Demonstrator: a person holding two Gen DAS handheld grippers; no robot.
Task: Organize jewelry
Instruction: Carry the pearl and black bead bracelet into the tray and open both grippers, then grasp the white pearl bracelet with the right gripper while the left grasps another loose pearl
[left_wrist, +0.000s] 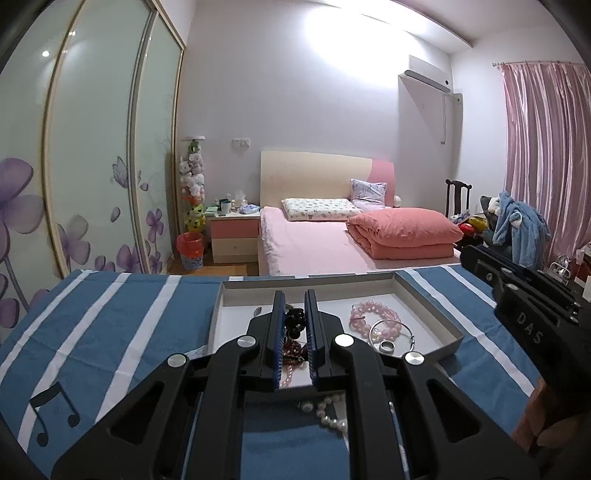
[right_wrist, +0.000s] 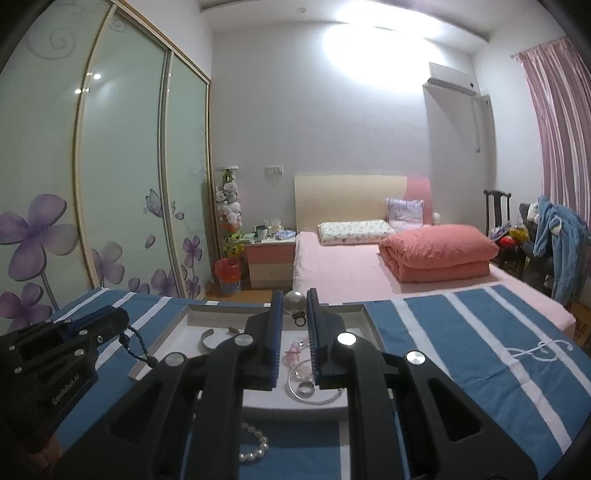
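Observation:
A shallow white tray (left_wrist: 436, 306) sits on a blue striped cloth (left_wrist: 110, 317). My left gripper (left_wrist: 294, 317) is shut on a black beaded piece (left_wrist: 295, 320) whose dark beads hang below, above the tray's left part. In the right wrist view the left gripper (right_wrist: 110, 325) shows a dark bead strand (right_wrist: 136, 345) dangling. My right gripper (right_wrist: 294, 310) is shut on a ring with a large grey pearl (right_wrist: 294, 301), above the tray (right_wrist: 173, 325). A pink bead bracelet (left_wrist: 376, 319), a silver bangle (left_wrist: 391, 332) and a silver ring (left_wrist: 388, 346) lie in the tray. A white pearl bracelet (left_wrist: 330, 413) lies on the cloth in front.
A silver cuff (right_wrist: 208, 338) lies in the tray's left part. Behind the table stand a pink bed (left_wrist: 314, 243), a nightstand (left_wrist: 234, 236) and a wardrobe with sliding flower-print doors (left_wrist: 92, 166). A chair with blue clothes (left_wrist: 517, 225) is at the right.

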